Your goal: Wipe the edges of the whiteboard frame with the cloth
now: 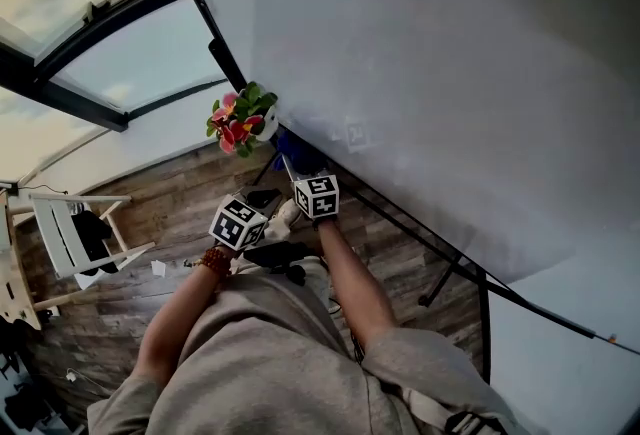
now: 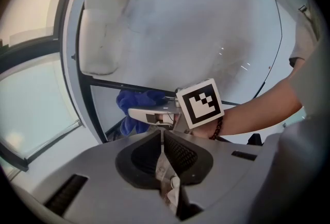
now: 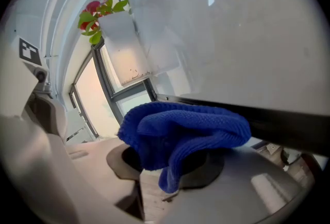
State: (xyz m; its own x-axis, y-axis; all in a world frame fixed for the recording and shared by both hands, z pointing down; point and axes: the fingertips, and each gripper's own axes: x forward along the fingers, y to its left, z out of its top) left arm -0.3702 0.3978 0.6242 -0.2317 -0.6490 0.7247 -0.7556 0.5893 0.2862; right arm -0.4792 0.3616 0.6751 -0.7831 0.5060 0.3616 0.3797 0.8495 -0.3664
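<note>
Cloth sits clenched in our right gripper, against the lower edge of the whiteboard frame; our left gripper is closed on nothing; we judge wiping barely begun, other edges left.

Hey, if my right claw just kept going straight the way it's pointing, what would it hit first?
Likely the black frame of the whiteboard. The blue cloth clamped in the right claw leads and looks at or very near that edge, though depth is hard to judge.
</note>
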